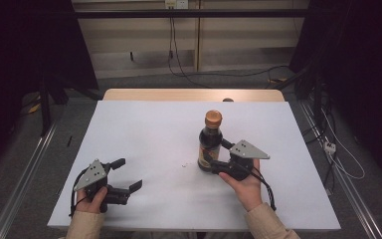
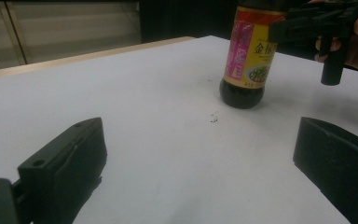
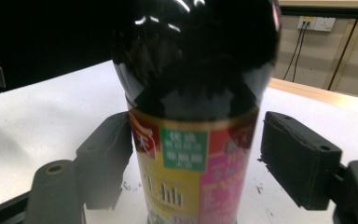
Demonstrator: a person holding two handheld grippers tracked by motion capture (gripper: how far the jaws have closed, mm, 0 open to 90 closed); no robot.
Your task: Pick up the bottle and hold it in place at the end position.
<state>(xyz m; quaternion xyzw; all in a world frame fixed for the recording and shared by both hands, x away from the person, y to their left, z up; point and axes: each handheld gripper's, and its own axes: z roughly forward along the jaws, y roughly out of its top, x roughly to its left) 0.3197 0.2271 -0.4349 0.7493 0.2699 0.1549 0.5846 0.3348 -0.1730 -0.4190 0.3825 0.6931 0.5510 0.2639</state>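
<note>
Right gripper [image 1: 218, 155] jaws straddle bottle [image 1: 210, 144] at label height for a firm body grip, pads not pressing yet — left gripper [image 1: 127, 174] wide open, empty, parked clear

The sauce bottle [image 2: 249, 51] carries a yellow and pink label with dark Chinese characters, the first reading 金. In the right gripper view the same label [image 3: 193, 172] shows a green panel of small white characters, too blurred to read, with larger dark characters beneath, also unreadable.
</note>
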